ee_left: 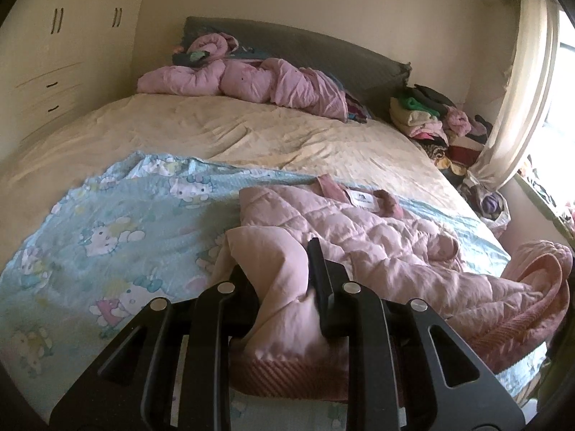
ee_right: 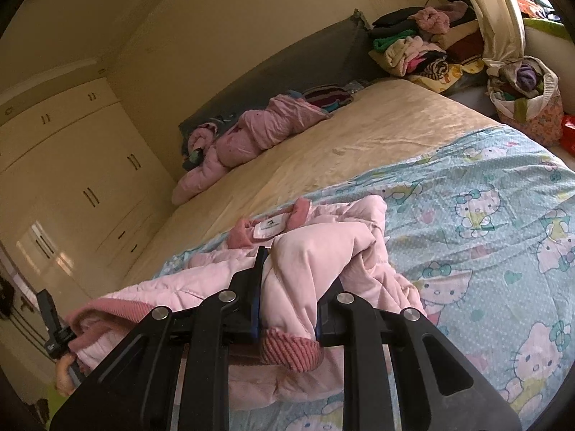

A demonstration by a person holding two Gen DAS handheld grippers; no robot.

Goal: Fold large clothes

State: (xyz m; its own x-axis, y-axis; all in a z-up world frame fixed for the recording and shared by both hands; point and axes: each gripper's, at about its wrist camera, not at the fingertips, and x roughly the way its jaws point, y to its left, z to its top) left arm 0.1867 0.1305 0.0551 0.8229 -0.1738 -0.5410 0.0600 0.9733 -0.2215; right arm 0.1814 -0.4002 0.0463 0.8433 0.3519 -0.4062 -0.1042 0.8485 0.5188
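Pink quilted jacket (ee_left: 359, 237) lies mid-frame on the blue cat-print sheet (ee_left: 107, 222) over the bed, w/ left gripper (ee_left: 276, 269) clamped on a bunched sleeve near its ribbed cuff at bottom center & right gripper (ee_right: 298, 280) likewise pinching the other sleeve.

Both wrist views look low across the bed (ee_left: 251, 136), sharing it.

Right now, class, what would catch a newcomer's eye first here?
First the pink jacket in the foreground, lying on a blue cartoon-cat sheet, its ribbed hem pinched by both black tongs, left and right. Beyond, a crumpled pink quilt lies by the grey headboard.
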